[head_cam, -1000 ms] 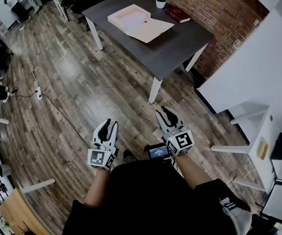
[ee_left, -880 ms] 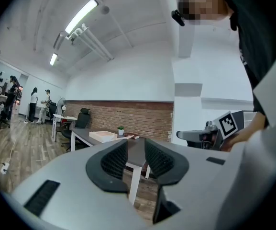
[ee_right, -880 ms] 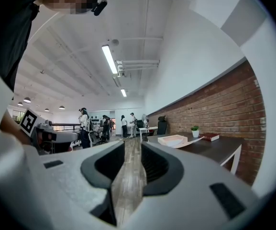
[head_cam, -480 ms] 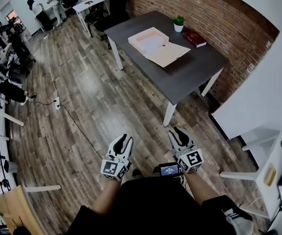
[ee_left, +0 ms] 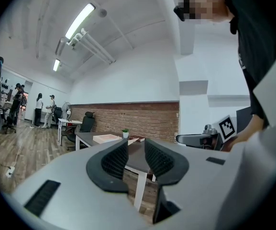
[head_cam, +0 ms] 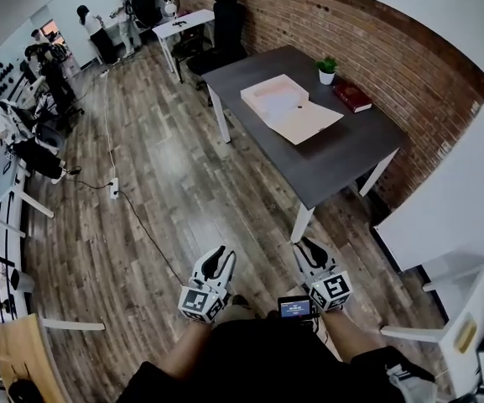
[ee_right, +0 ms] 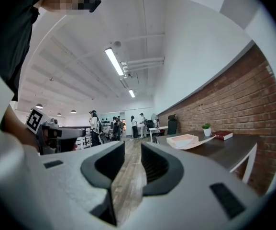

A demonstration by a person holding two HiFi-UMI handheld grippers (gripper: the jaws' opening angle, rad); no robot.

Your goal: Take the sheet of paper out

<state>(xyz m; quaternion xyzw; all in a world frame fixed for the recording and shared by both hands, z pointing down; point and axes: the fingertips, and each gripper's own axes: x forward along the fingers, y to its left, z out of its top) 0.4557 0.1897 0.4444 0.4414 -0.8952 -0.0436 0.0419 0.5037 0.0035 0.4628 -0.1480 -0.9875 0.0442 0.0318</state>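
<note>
On the table (head_cam: 351,162), paper (head_cam: 305,124) lies well beyond the right hand-held gripper (head_cam: 308,248)

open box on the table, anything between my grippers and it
Nothing visible does. The left gripper and right gripper, both open and empty, hang over bare wood floor short of the table. The open box lies on it, with the potted plant and red book beyond, toward the brick wall.

surface (head_cam: 335,154): shifted right and lower in head view
people (head_cam: 117,8): newly visible, far corner
left gripper (head_cam: 217,256), right gripper (head_cam: 307,246): lower in frame
</note>
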